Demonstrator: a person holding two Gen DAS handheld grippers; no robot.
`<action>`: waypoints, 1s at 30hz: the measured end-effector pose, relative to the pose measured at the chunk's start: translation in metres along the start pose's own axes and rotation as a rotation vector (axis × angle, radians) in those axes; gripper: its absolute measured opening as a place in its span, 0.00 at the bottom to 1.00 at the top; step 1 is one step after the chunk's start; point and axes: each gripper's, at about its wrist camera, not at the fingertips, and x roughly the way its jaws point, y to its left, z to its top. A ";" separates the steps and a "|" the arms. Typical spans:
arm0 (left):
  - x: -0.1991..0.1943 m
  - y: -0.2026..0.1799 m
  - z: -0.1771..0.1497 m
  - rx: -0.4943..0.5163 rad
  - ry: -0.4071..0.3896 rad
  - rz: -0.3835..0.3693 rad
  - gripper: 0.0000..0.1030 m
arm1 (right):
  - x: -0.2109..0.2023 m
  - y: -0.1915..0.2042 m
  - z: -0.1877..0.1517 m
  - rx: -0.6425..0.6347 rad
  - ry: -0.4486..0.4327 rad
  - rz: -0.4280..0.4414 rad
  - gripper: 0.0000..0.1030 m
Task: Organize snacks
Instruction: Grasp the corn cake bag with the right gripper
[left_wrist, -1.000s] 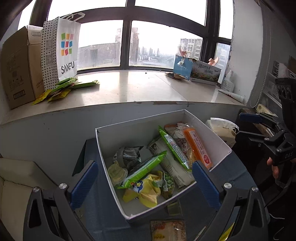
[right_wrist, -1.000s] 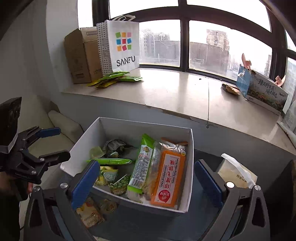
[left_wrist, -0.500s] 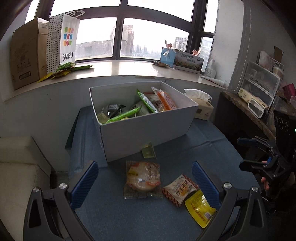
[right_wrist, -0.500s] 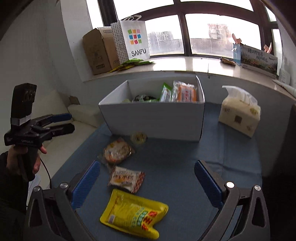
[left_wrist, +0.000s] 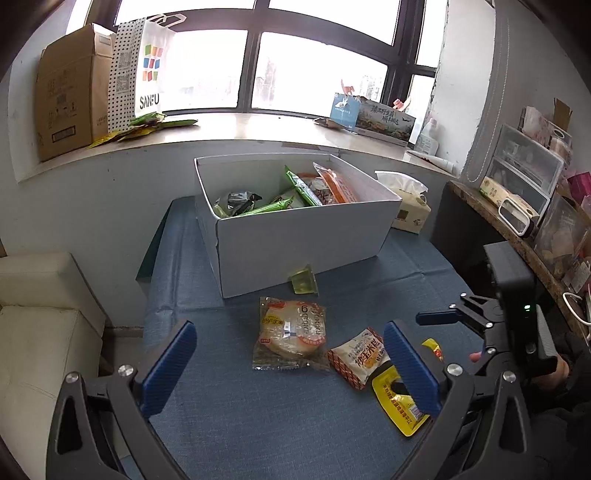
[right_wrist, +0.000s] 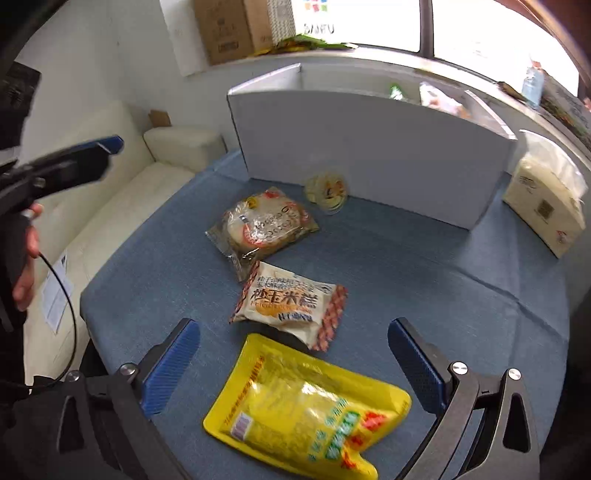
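I hold both grippers above blue bench — left gripper (left_wrist: 288, 363) jaws wide, right gripper (right_wrist: 293, 360) jaws wide over yellow pouch (right_wrist: 306, 410); round cake pack (left_wrist: 291, 328) near white box (left_wrist: 295, 240).

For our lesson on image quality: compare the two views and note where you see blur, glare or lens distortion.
Right wrist view: motion blur smears the yellow packet and the left gripper; the window top is washed out. Left wrist view: sharper, the round pastry pack reads clearly, but the window is blown out and the fisheye bends the windowsill.
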 end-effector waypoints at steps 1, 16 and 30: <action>-0.001 0.000 0.000 0.003 -0.003 0.001 1.00 | 0.009 0.001 0.003 -0.003 0.021 0.002 1.00; 0.005 0.000 -0.005 0.004 0.021 -0.002 1.00 | 0.048 0.008 0.012 0.008 0.095 -0.042 0.64; 0.110 -0.030 -0.010 0.154 0.228 -0.007 1.00 | -0.062 -0.046 -0.023 0.187 -0.136 -0.035 0.63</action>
